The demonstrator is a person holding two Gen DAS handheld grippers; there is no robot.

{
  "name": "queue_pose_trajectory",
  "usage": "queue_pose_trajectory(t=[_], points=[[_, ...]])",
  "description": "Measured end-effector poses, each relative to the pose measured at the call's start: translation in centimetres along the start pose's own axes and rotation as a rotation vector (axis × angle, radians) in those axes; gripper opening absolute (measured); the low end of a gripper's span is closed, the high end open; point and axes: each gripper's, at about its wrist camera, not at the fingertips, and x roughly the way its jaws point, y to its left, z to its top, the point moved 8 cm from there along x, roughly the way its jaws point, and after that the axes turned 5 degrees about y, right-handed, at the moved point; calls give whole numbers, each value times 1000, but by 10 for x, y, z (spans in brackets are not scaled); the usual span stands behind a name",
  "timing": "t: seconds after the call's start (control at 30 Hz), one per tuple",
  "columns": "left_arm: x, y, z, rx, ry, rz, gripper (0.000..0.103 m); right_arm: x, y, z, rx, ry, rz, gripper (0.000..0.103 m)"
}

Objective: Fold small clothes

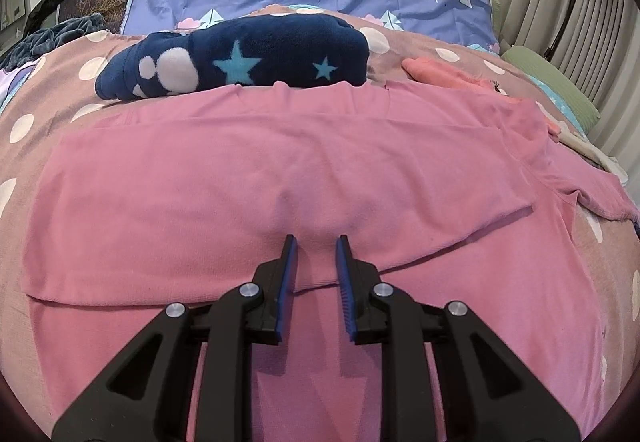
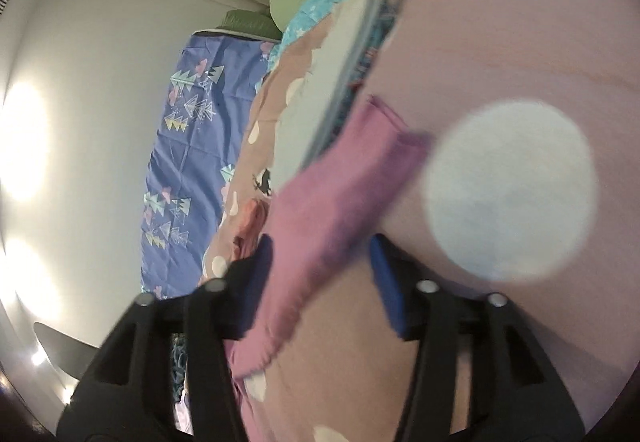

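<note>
Duvet [image 1: 60,90], dotted: the work surface; every place below is given from it.

Pink top [image 1: 280,162]: spread flat across the duvet's middle, one flap already doubled over, likely mid-fold. Its near hem is cut off by the frame.

Navy fleece [image 1: 240,58]: rolled bundle on the duvet beyond the top, probably finished and set aside.

Left gripper [image 1: 316,242]: low over the doubled edge, jaws slightly apart with cloth between them; whether the pads pinch it, I cannot tell.

Right gripper [image 2: 320,246]: tilted and blurred at the duvet's edge, jaws wide apart, a pink flap [image 2: 320,202] loose between them, apparently let go.
</note>
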Motion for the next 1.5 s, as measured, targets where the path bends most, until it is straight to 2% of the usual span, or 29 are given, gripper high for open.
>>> queue_pose_trajectory(t=[0.07, 0.1, 0.13, 0.17, 0.2, 0.27, 0.3, 0.37, 0.43, 0.5, 0.57, 0.6, 0.67, 0.7, 0.73, 0.8, 0.9, 1.0, 1.03, 1.13, 1.2, 1.3, 1.33, 1.43, 1.5], points=[[0, 2, 1, -9, -1, -14, 22, 5, 1, 7, 0, -12, -52, 36], [0, 3, 1, -19, -1, -29, 22, 12, 0, 8, 16, -11, -92, 15], [1, 4, 1, -27, -1, -41, 22, 16, -2, 6, 57, -8, -104, 6], [1, 5, 1, -36, -2, -54, 22, 16, 0, 0, 118, -11, -77, 5], [1, 6, 1, -49, -3, -73, 22, 16, 8, -6, 127, -24, -56, 5], [1, 9, 1, -70, -4, -104, 23, 20, 51, -26, 7, -44, -31, 5], [1, 9, 1, -77, -5, -113, 23, 30, 88, -44, -91, -26, -6, 5], [1, 10, 1, -89, -8, -130, 23, 50, 146, -82, -214, 47, 88, 5], [1, 10, 1, -95, -10, -141, 23, 79, 209, -143, -355, 181, 216, 5], [1, 11, 1, -107, -12, -159, 23, 106, 247, -202, -463, 308, 290, 5], [0, 13, 1, -120, -13, -178, 23, 133, 262, -267, -564, 447, 313, 6], [0, 15, 0, -131, -14, -193, 23, 142, 264, -285, -600, 485, 307, 10], [-1, 18, 0, -156, -15, -228, 23, 165, 252, -326, -696, 586, 247, 27], [0, 19, 0, -163, -15, -240, 23, 174, 238, -342, -731, 641, 203, 32], [0, 20, 0, -172, -15, -253, 23, 178, 225, -352, -740, 671, 172, 32], [0, 21, 0, -190, -15, -278, 23, 182, 201, -360, -723, 708, 134, 32], [0, 23, 1, -205, -16, -298, 23, 177, 184, -359, -698, 723, 158, 30], [-7, 19, 3, -210, -32, -334, 35, 173, 176, -356, -681, 719, 187, 29], [-10, 14, 4, -202, -34, -352, 46, 172, 174, -356, -693, 711, 194, 29], [-11, 1, 7, -176, -18, -397, 47, 178, 180, -362, -775, 668, 186, 29], [-10, -8, 10, -180, 3, -455, 48, 180, 186, -363, -833, 647, 169, 31], [-9, -17, 19, -225, 17, -530, 60, 179, 187, -369, -884, 632, 160, 35], [-10, -18, 23, -240, 12, -552, 60, 178, 186, -369, -893, 628, 159, 35], [-6, -20, 27, -259, 34, -549, 60, 175, 187, -371, -914, 628, 162, 39], [4, -17, 26, -301, 76, -538, 60, 166, 187, -375, -941, 632, 184, 42]])
